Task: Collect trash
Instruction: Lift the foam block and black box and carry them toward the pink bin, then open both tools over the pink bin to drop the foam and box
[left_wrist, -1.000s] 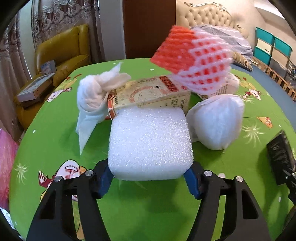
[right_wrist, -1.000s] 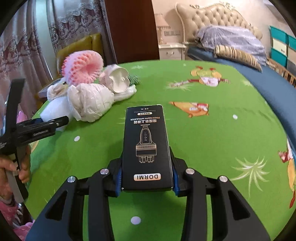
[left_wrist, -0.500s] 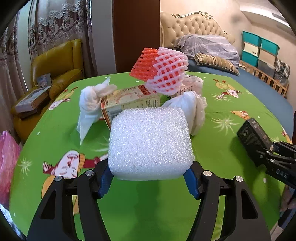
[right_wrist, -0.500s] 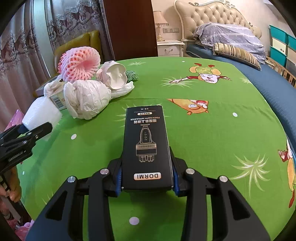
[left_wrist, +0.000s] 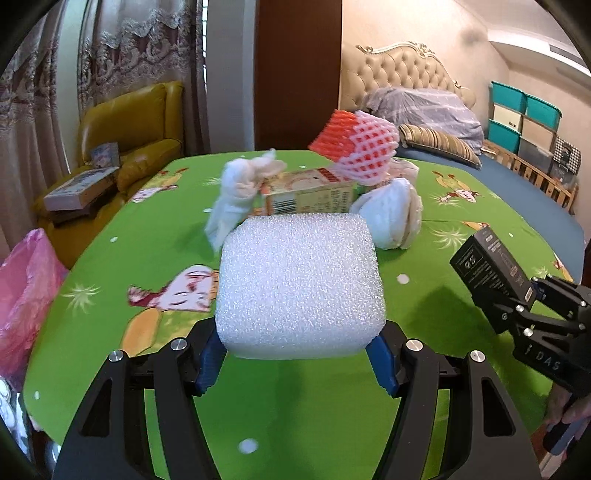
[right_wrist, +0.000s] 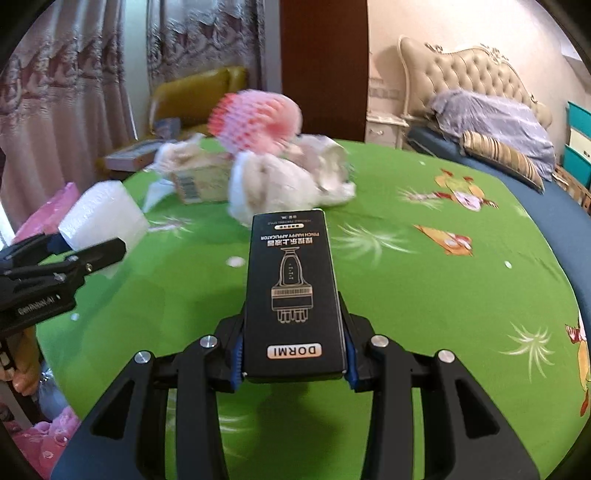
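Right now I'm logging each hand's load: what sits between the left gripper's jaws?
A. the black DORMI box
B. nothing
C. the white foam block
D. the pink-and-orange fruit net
C: in the left wrist view the left gripper has its jaws pressed on both sides of the white foam block, which it holds above the green table.

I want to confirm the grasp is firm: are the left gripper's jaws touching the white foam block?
Touching. In the left wrist view, both blue pads of the left gripper press the sides of the white foam block, which is held above the green table.
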